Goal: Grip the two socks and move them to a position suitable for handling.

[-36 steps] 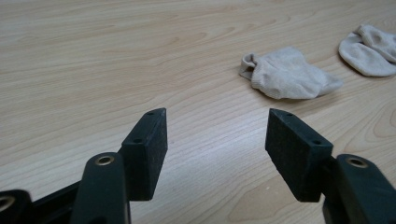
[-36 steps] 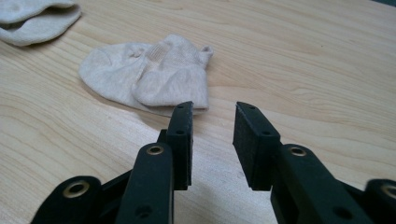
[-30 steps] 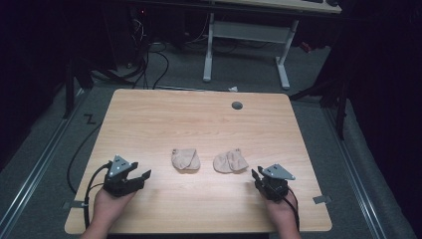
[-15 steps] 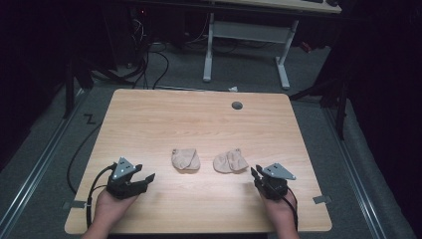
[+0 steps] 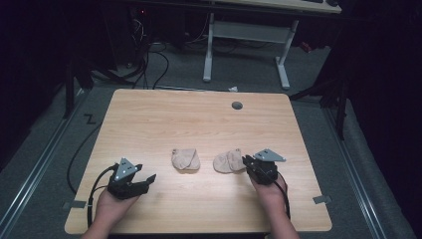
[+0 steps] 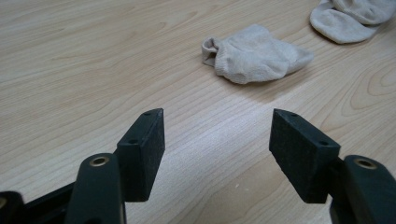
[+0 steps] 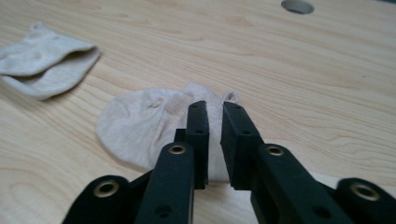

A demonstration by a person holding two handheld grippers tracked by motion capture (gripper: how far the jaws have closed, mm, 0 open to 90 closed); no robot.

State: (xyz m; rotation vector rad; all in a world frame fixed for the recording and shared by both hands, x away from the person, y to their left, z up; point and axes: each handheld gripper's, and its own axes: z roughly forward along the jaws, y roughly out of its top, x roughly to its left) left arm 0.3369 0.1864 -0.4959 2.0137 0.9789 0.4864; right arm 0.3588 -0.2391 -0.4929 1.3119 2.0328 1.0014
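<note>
Two beige socks lie mid-table, the left sock (image 5: 185, 159) (image 6: 254, 53) (image 7: 44, 60) and the right sock (image 5: 226, 162) (image 6: 355, 16) (image 7: 140, 126). My right gripper (image 5: 245, 160) (image 7: 215, 112) sits at the right sock's right edge. Its jaws have just been closing and stand a narrow slit apart over the fabric, and I see no pinch. My left gripper (image 5: 148, 180) (image 6: 217, 140) rests near the front left, short of the left sock. Its jaws have just been opening and stand wide apart over bare wood.
The wooden table (image 5: 199, 119) has a round grey cable hole (image 5: 237, 105) (image 7: 297, 6) near its far edge. Behind it stand the white legs of another desk (image 5: 209, 50), with cables on the dark floor. Metal rails run along both sides.
My right gripper has moved left onto the right sock's edge and its jaws have narrowed. The left hand has stayed put while its jaws spread a little wider.
</note>
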